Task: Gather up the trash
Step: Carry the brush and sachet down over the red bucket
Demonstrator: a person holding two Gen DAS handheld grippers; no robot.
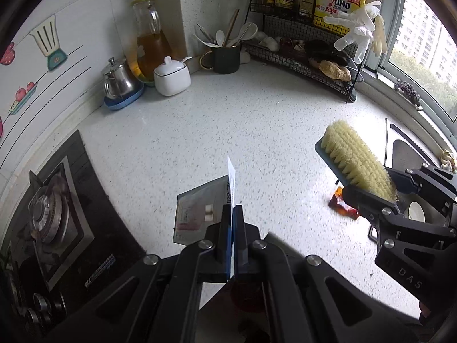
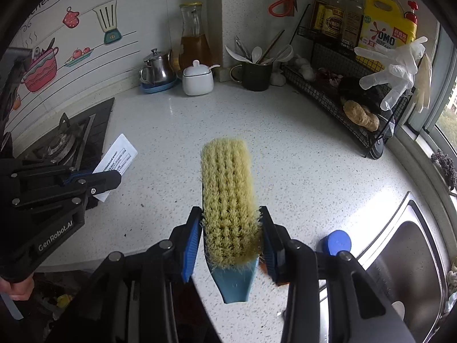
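The middle of the worktop [image 2: 285, 148] lies open between both tongs. A gas hob [image 1: 48, 217] bounds it on the left. Along the back wall stand a steel pot [image 2: 155, 67], a white sugar bowl [image 2: 198, 81] and a utensil mug [image 2: 255, 75]. A wire rack [image 2: 351, 97] blocks the far right corner; a sink [image 2: 405, 257] lies at right. An orange wrapper [image 1: 341, 210] and a blue cap [image 2: 337, 241] lie near the right tongs [image 2: 231, 228].

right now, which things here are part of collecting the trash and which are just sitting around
Part of the job:
left gripper holding a paper card
right gripper holding a brush
orange wrapper
blue cap

Just sitting around:
teapot
sugar bowl
detergent jug
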